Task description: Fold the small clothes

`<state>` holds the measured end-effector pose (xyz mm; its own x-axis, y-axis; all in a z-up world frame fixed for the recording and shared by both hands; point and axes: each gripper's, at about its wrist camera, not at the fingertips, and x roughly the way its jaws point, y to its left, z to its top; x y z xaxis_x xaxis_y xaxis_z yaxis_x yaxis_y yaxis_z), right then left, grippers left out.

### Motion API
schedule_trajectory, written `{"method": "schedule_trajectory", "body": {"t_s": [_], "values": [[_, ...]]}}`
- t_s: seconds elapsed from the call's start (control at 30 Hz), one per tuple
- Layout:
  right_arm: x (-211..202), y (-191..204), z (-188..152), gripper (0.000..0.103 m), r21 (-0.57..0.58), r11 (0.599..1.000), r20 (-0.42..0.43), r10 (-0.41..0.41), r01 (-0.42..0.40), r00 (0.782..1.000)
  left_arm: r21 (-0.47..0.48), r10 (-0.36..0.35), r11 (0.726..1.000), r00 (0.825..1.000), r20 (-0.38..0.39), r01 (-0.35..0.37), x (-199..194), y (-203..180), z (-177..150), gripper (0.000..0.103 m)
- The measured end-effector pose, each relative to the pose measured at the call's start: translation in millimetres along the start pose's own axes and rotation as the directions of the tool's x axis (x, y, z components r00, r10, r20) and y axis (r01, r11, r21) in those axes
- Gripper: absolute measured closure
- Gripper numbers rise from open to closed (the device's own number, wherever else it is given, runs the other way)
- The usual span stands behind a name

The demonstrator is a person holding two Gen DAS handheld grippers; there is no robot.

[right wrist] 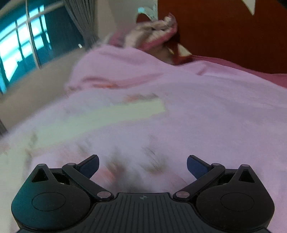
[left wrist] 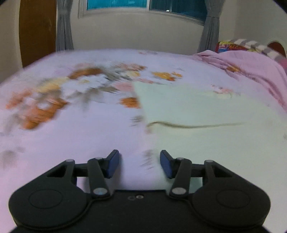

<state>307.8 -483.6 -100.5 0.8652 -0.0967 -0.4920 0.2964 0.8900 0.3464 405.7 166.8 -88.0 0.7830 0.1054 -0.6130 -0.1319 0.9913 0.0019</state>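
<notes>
**Pale garment flat on a flowered bed, both claws empty**

A bed fills both views, covered by a lilac sheet (left wrist: 93,136) printed with orange, white and grey flowers; motion blur smears the pattern. On it lies a pale mint-cream garment (left wrist: 206,111), spread flat, with a thin dark seam or fold line running across its near part. In the right wrist view the same garment (right wrist: 100,118) shows as a blurred pale band to the left of centre.

The left claw (left wrist: 139,164) stands partly open above the sheet, just at the garment's near left edge, with nothing between its blue pads. The right claw (right wrist: 143,166) is spread wide over bare sheet, also empty.

A rumpled pink blanket (left wrist: 251,68) is heaped at the bed's right side, with colourful bedding (left wrist: 231,46) behind it. Beyond the bed runs a cream wall with a window (left wrist: 143,4), grey curtains (left wrist: 63,30) at either side, and a brown wooden door (left wrist: 37,30) to the left. A dark wooden headboard (right wrist: 233,35) rises in the right wrist view.
</notes>
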Motion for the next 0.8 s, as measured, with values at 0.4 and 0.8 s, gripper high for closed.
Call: {"method": "schedule_trajectory", "body": {"t_s": [0.4,0.8], "values": [[118,-51,61,0.055,0.384,0.921,-0.072,0.097,-0.062,0.993,-0.179,0.324,0.932,0.946,0.012,-0.316,-59,121,-41,0.051],[160,-73,81,0.052,0.471,0.878,-0.059,0.129,-0.086,0.990,-0.325,0.354,0.877,0.933,-0.058,-0.353,-55,180,-54,0.047]]}}
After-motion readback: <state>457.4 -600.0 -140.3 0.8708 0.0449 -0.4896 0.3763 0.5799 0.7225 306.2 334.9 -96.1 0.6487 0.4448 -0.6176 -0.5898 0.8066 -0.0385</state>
